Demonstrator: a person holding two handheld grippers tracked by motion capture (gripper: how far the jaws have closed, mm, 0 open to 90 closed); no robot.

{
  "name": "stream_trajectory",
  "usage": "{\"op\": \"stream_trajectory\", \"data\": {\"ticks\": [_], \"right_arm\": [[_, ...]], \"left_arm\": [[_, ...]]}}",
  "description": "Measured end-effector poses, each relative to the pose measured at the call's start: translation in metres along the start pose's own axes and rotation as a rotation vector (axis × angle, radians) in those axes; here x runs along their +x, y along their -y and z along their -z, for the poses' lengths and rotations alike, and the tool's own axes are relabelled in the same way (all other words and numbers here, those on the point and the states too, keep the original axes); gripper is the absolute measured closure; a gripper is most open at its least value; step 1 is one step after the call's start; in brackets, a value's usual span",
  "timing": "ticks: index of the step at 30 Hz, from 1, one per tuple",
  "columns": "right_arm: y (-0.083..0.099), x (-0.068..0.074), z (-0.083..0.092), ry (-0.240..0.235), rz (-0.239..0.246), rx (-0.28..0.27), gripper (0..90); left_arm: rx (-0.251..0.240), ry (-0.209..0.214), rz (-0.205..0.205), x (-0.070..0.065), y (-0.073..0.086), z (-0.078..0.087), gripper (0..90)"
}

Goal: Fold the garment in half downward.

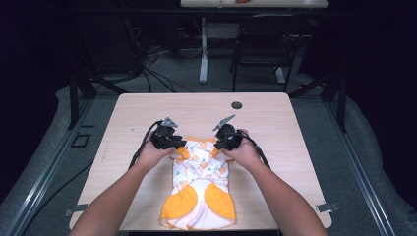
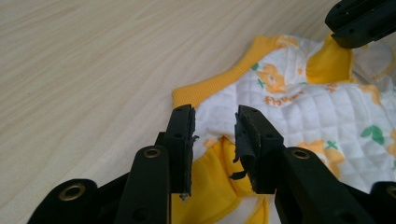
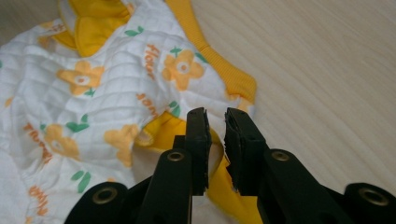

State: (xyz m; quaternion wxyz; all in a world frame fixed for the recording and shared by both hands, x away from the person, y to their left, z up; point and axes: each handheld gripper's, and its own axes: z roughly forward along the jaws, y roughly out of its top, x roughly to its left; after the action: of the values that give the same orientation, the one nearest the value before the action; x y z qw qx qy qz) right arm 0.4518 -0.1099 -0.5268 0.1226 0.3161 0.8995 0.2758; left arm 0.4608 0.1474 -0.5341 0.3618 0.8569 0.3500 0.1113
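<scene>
The wooden surface is being used to hold a small white and yellow baby garment, lying flat at the near edge. Both grippers are being held over its far end: left gripper jaws half open, nothing gripped; right gripper jaws nearly closed, empty.
</scene>
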Motion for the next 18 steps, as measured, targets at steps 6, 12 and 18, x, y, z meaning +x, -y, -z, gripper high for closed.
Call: {"op": "stream_trajectory", "data": {"ticks": [6,12,18], "right_arm": [[-0.010,-0.006,0.001,0.026,-0.010,-0.034,79.8],[-0.012,-0.014,-0.011,0.034,-0.021,-0.004,77.6],[-0.008,-0.013,-0.026,0.044,-0.011,0.029,72.9]], "left_arm": [[0.019,-0.002,-0.003,0.004,-0.007,-0.003,66.0],[0.034,-0.023,0.019,0.010,-0.006,-0.012,65.3],[0.044,-0.023,0.035,0.013,-0.001,-0.019,65.1]]}}
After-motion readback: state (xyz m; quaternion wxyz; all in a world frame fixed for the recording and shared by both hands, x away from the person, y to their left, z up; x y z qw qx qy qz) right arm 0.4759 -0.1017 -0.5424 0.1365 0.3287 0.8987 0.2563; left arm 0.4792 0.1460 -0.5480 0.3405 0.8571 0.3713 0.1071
